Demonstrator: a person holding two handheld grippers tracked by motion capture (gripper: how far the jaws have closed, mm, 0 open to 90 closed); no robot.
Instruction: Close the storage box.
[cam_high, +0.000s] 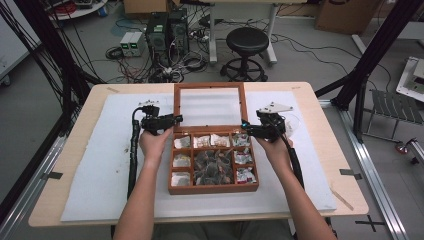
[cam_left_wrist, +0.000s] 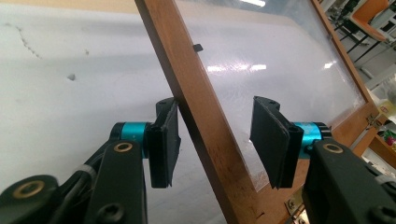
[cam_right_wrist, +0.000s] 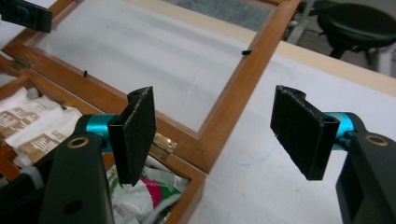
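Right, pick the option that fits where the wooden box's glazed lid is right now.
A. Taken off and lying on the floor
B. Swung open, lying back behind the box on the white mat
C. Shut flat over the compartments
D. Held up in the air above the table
B: the lid lies back past the hinges behind the box on the white mat, compartments uncovered.

White mat (cam_high: 100, 165) over wooden table (cam_high: 65, 200); black stool (cam_high: 246, 50) behind (computer towers (cam_high: 166, 31) beside it).

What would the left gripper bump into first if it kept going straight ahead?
Probably the lid's wooden frame. That side rail already stands between the left gripper jaws, one pad looks to be touching it, and the clear panel lies beside it.
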